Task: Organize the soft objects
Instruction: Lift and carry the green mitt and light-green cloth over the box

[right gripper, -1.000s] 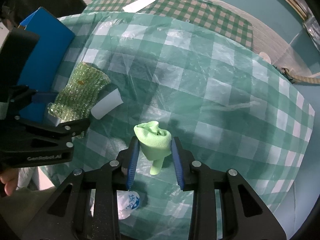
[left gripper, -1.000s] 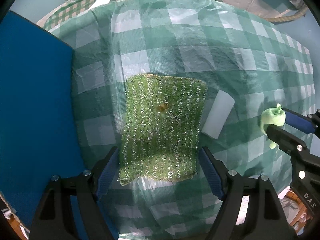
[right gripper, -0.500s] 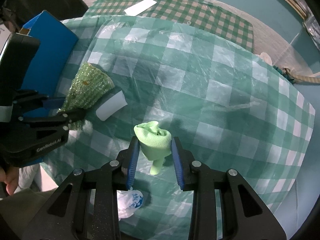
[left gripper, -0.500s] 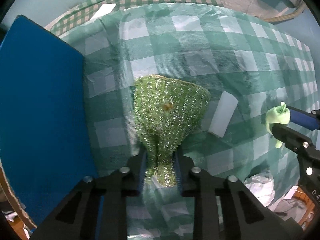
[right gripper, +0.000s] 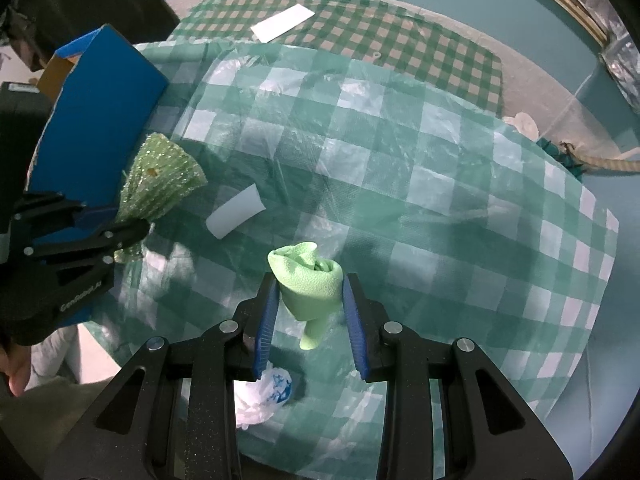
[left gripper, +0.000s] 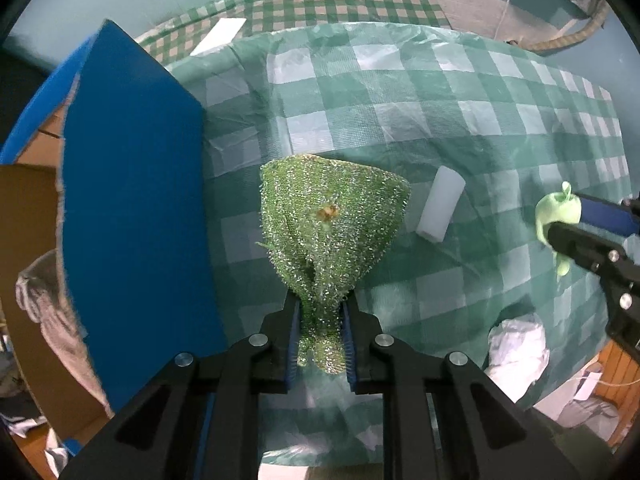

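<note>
My left gripper (left gripper: 320, 312) is shut on the near edge of a glittery green scouring cloth (left gripper: 332, 220), which is bunched between the pads and fans out above the checked tablecloth (left gripper: 440, 112). The right wrist view shows the same cloth (right gripper: 160, 184) hanging from that gripper (right gripper: 136, 228) beside the blue box. My right gripper (right gripper: 308, 284) is shut on a rolled light-green cloth (right gripper: 310, 280), held above the table; it also shows at the right of the left wrist view (left gripper: 558, 212). A white foam block (left gripper: 440, 208) lies on the tablecloth between the two grippers.
An open blue cardboard box (left gripper: 128, 200) stands at the table's left edge, with grey fabric (left gripper: 48, 312) inside it. A crumpled white plastic bag (right gripper: 264, 396) lies below the table's near edge. A white paper strip (right gripper: 284, 22) rests on the far checked cloth.
My left gripper went from open around the flat scouring cloth to shut on its near edge, then lifted it, so the cloth now hangs bunched. The right gripper kept still with its cloth.
</note>
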`<state>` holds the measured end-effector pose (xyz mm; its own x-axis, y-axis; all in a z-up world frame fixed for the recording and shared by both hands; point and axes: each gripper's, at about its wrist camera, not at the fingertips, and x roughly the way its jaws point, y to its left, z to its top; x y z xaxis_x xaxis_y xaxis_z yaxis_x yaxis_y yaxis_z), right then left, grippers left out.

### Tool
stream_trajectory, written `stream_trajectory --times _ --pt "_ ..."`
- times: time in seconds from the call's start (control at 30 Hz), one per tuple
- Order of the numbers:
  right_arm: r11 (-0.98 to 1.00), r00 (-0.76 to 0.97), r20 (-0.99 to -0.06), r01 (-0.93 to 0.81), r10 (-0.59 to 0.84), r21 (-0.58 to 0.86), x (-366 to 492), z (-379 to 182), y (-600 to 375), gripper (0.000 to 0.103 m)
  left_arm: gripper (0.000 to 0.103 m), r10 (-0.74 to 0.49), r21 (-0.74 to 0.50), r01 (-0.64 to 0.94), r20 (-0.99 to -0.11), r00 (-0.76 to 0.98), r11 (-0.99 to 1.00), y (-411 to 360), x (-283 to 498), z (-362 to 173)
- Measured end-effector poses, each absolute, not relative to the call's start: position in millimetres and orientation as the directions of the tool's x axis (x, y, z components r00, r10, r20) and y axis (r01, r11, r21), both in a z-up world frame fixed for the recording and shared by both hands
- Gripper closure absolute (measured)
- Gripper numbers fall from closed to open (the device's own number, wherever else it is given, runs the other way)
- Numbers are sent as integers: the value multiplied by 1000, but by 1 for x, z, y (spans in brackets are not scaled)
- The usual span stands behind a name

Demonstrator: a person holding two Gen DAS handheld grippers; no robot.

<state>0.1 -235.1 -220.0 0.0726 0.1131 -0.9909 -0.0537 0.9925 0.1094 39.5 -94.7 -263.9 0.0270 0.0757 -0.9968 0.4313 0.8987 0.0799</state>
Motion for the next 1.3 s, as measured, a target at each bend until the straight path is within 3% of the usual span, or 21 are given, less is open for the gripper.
stream_trajectory --times 0.77,1.3 --pt "990 150 -985 -127 82 63 -1 -134 -214 71 84 11 80 440 -987 157 894 -81 16 -167" --pt "974 190 -975 -214 114 72 6 -89 -176 70 84 -6 71 345 -976 219 936 -40 14 -112"
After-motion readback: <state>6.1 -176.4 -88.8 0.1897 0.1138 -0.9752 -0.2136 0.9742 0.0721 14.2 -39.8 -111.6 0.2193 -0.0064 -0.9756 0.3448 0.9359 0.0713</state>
